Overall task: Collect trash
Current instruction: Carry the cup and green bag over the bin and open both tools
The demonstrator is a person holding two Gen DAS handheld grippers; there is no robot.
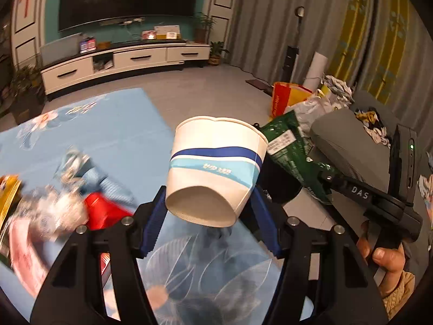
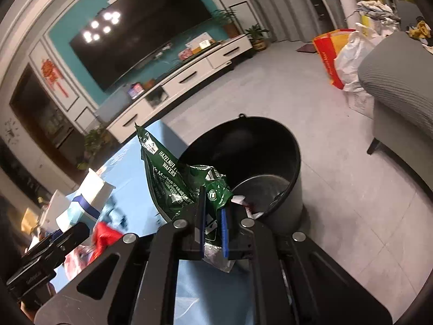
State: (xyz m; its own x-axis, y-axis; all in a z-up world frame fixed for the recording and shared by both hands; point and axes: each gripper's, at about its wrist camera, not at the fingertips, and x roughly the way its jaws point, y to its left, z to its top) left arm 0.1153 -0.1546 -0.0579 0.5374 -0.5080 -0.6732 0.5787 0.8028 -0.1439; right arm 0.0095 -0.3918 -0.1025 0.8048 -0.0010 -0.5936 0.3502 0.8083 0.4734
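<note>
Litter on table (image 1: pixel 62 211) motion-blurred, bin (image 2: pixel 270 146) floor partly hidden by wrapper (image 2: pixel 173 184)

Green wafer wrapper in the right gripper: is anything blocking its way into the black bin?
Nothing visible. The wafer wrapper, clamped in the right gripper, hangs just beside the open black bin, whose mouth is uncovered.

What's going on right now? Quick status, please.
Left claw grips paper cup. Right claw pinches green wrapper. Black bin just ahead, open. Nothing blocking.
</note>
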